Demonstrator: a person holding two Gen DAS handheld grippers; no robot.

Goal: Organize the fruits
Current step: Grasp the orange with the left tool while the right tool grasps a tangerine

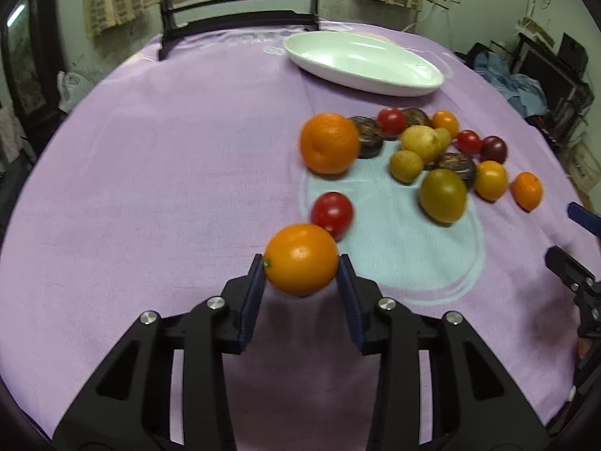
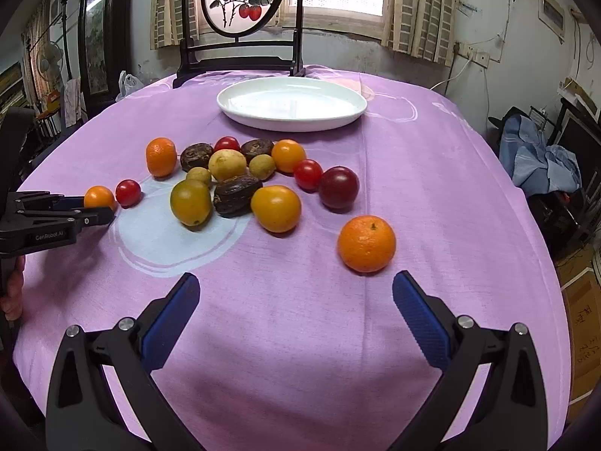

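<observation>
My left gripper is shut on a small round orange fruit, its blue pads pressing both sides just above the purple cloth. The right wrist view shows that same gripper and fruit at the far left. A red tomato lies right behind it. Further right is the pile of fruits: mandarins, tomatoes, yellow-green fruits and dark wrinkled ones. My right gripper stands open and holds nothing, with a lone mandarin just beyond its right finger. An empty white plate sits behind the pile.
A purple cloth covers the round table. A dark wooden stand with a round painted screen is at the far edge behind the plate. A hand holds the left gripper's handle. Clutter fills the room on the right.
</observation>
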